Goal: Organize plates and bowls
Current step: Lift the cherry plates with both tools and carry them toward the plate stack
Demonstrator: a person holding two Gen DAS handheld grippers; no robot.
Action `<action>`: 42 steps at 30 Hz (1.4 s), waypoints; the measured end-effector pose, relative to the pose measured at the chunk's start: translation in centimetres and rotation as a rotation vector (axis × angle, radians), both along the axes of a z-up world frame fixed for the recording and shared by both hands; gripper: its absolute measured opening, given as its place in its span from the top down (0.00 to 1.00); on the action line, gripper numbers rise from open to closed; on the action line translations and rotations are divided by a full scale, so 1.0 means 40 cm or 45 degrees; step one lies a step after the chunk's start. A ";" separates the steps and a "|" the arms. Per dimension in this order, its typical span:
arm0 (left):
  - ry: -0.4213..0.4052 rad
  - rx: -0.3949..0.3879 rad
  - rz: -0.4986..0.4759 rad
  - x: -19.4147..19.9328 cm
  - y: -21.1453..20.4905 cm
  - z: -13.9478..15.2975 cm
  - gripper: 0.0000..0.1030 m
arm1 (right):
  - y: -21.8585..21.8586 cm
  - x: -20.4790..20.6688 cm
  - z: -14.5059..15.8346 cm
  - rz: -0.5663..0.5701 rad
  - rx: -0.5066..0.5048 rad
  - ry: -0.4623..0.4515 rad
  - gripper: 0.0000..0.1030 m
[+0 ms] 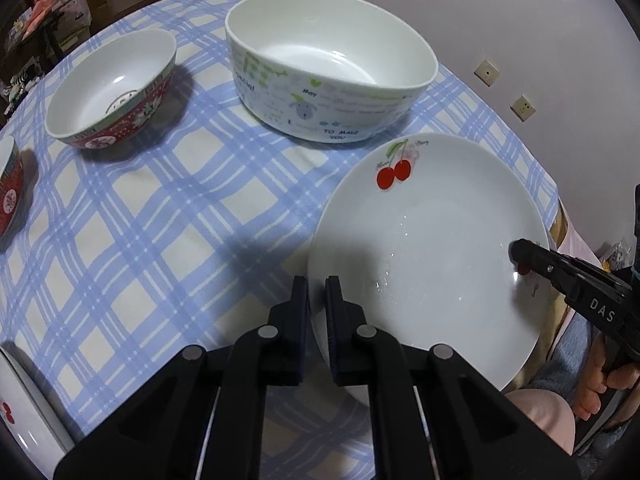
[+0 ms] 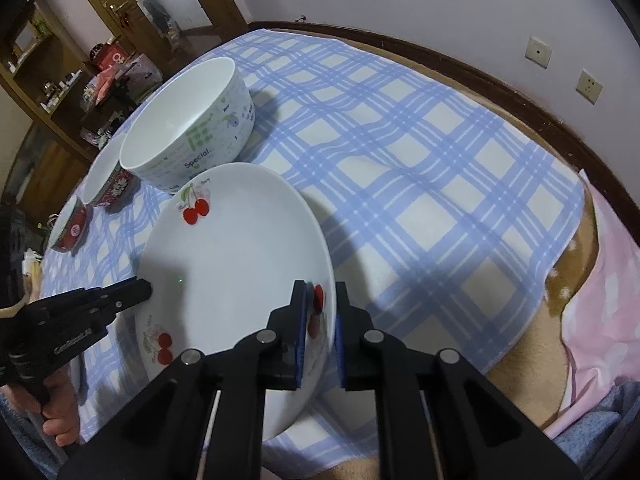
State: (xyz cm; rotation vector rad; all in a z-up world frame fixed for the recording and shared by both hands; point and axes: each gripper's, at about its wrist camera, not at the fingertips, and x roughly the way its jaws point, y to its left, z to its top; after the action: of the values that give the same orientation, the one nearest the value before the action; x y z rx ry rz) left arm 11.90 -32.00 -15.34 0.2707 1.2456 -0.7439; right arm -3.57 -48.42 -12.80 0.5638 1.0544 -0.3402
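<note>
Checked tablecloth point(image 1: 140, 216) lay under everything. Left gripper point(image 1: 317, 300) and right gripper point(image 2: 321, 304) each pinched an opposite rim of the cherry plate point(image 1: 432, 248), which was tilted between them. Big bowl point(image 1: 332, 68) sat just ahead. Best to lift both sides level and keep the squeeze even, since a glazed rim slips.

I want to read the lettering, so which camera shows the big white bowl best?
The left wrist view: the big white bowl shows whole, printed side facing the camera. The right wrist view shows it smaller, its lower wall partly hidden by the cherry plate.
</note>
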 end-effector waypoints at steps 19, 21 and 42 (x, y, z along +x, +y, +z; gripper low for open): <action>-0.042 -0.046 0.018 -0.001 0.012 0.042 0.92 | -0.015 -0.013 0.005 -0.047 0.048 -0.061 0.88; -0.051 -0.055 0.021 0.002 0.019 0.054 0.92 | -0.010 -0.010 0.012 -0.047 0.054 -0.075 0.88; -0.135 -0.123 0.265 0.054 0.303 0.199 0.92 | 0.163 0.114 0.130 0.135 0.095 -0.207 0.90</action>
State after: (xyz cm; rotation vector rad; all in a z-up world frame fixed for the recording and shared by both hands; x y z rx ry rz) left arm 14.06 -19.87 -7.38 0.0979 1.1143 -0.6003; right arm 1.01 -41.89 -7.59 0.5903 0.9388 -0.1598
